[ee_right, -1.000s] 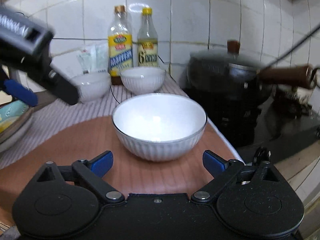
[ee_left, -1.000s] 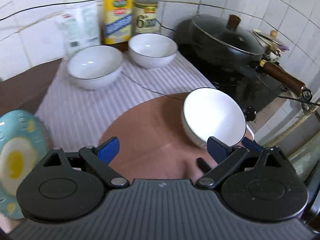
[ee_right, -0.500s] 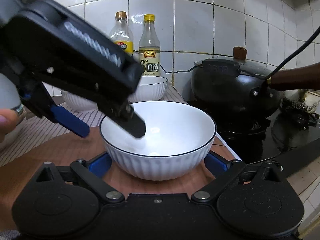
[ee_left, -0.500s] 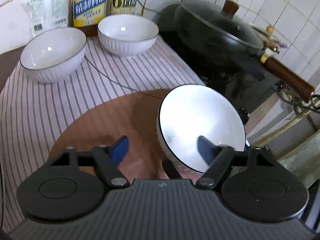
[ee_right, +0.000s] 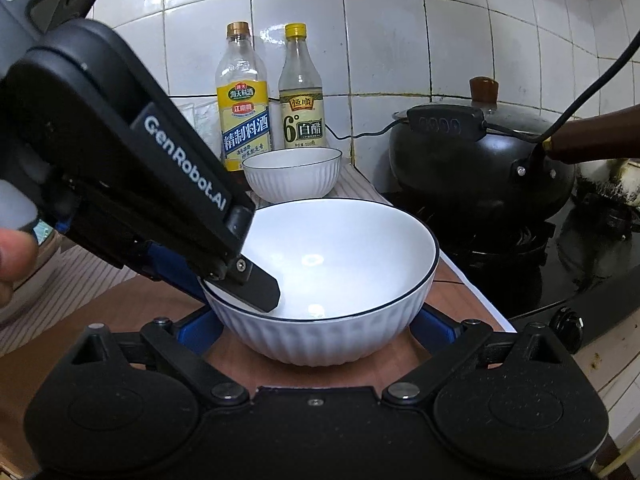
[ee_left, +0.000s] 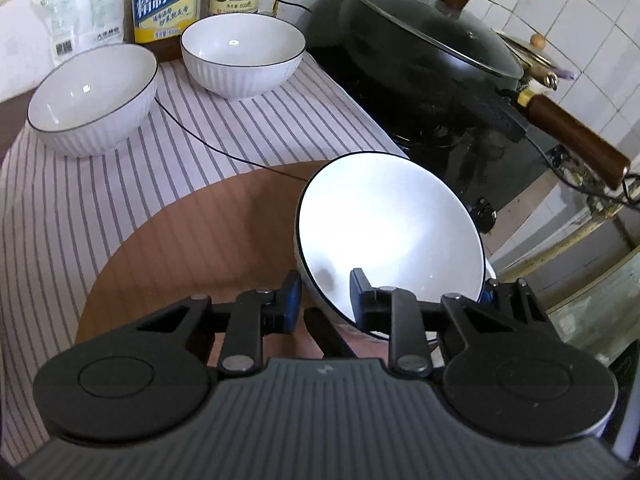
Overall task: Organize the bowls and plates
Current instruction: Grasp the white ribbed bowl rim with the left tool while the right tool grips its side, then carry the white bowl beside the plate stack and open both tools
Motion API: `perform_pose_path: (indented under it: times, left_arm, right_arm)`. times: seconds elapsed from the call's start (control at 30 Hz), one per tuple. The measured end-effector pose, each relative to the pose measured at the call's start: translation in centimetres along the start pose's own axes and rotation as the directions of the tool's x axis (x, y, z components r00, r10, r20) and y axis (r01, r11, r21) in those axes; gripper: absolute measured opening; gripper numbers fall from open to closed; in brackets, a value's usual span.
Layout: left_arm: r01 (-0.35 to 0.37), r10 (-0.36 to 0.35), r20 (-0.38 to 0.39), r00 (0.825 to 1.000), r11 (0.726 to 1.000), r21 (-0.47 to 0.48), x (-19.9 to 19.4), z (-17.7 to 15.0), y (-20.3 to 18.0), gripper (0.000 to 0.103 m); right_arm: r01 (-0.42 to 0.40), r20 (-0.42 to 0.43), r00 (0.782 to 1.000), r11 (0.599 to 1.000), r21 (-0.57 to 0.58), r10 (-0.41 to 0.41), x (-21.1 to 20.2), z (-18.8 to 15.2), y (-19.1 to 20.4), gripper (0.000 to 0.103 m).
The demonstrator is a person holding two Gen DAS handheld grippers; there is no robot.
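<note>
A white ribbed bowl (ee_left: pixel 392 240) (ee_right: pixel 332 268) with a dark rim sits on a round brown board (ee_left: pixel 200 232). My left gripper (ee_left: pixel 324 300) is shut on its near-left rim, one finger inside and one outside; it shows in the right wrist view (ee_right: pixel 236 280). My right gripper (ee_right: pixel 316 332) is open, its blue fingers on either side of the bowl's base. Two more white bowls stand on the striped cloth (ee_left: pixel 80 208): one at the left (ee_left: pixel 94 98), one at the back (ee_left: pixel 242 54) (ee_right: pixel 292 172).
Two bottles (ee_right: pixel 242 112) (ee_right: pixel 302 100) and a bag (ee_left: pixel 80 4) stand against the tiled wall. A black lidded wok (ee_left: pixel 424 64) (ee_right: pixel 480 152) with a wooden handle sits on the stove to the right. A thin cable (ee_left: pixel 208 144) crosses the cloth.
My left gripper has swung right and down onto the near bowl and closed on its rim. My right gripper has moved forward so its fingers flank the bowl's base.
</note>
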State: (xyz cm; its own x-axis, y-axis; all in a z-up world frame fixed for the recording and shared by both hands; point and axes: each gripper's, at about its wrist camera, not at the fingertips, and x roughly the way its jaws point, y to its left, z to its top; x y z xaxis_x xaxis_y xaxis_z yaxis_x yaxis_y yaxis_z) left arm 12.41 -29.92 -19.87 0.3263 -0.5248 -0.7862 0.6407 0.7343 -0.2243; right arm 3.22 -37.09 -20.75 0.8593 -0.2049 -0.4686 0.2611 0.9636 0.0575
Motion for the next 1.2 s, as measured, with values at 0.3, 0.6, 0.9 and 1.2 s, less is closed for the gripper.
perform_pose_path:
  times: [0.3,0.6,0.9,1.2]
  left_arm:
    - [-0.025,0.024,-0.014,1.000,1.000,-0.016,-1.8,-0.8,1.0,0.025]
    - [-0.062,0.063,0.002,0.998,0.992,-0.107,-6.3,-1.5,4.5,0.025]
    - [-0.135,0.139,0.010,0.990,0.973,-0.188,-8.8,-3.0,8.9,0.025]
    - [-0.200,0.200,-0.022,0.980,0.952,-0.231,-7.8,-3.1,11.6,0.025]
  right_arm:
    - [-0.049,-0.024,0.999,0.998,-0.035,0.048,-1.2,0.4,1.7,0.101]
    - [-0.137,-0.004,0.990,0.983,-0.123,0.138,-2.4,2.0,5.7,0.101]
    - [-0.244,-0.018,0.969,0.940,-0.239,0.247,-1.5,2.6,10.3,0.101]
    - [-0.356,-0.077,0.934,0.908,-0.222,0.348,1.9,2.2,11.5,0.100]
